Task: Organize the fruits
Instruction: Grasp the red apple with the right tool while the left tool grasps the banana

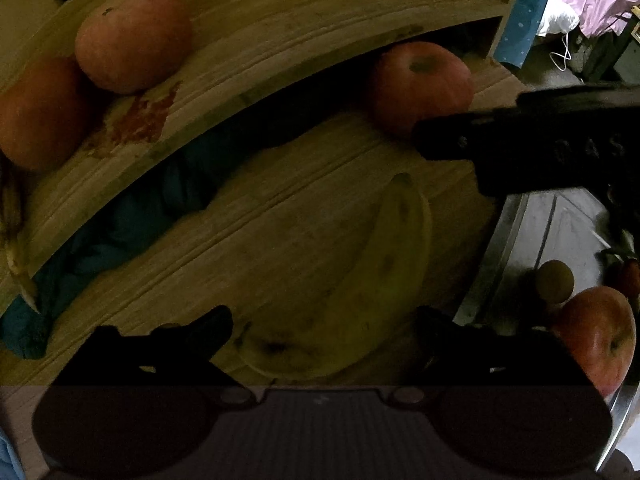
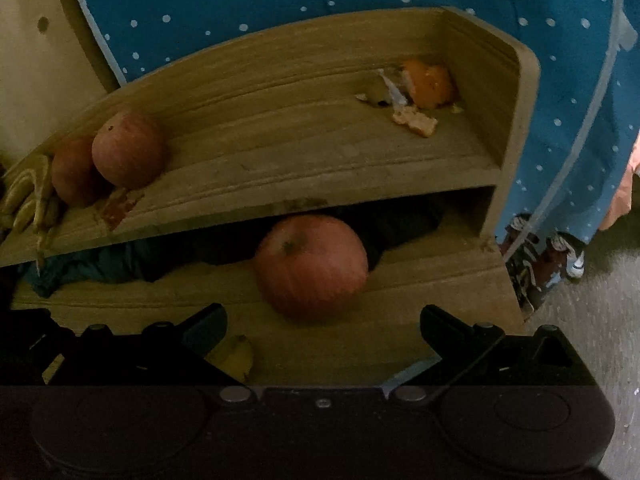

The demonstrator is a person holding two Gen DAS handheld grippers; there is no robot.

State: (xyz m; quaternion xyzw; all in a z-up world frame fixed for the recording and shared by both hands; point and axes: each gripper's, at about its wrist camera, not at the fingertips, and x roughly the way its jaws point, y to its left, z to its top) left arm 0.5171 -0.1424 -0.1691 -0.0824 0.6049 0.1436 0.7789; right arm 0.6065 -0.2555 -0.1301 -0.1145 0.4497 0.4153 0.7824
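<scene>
From the left wrist camera, the left gripper hangs over the lower wooden shelf with its jaws spread wide and nothing between them; a banana lies on the board just ahead, its near end between the fingertips but untouched. Beyond it an apple rests at the shelf's back edge, with the right gripper's dark finger just beside it. Two more apples sit together on the upper shelf, and another apple lies in a metal tray at right. From the right wrist camera, the right gripper is likewise released, jaws apart, the lower-shelf apple just ahead of its fingertips. Orange peel scraps lie at the upper shelf's far end.
</scene>
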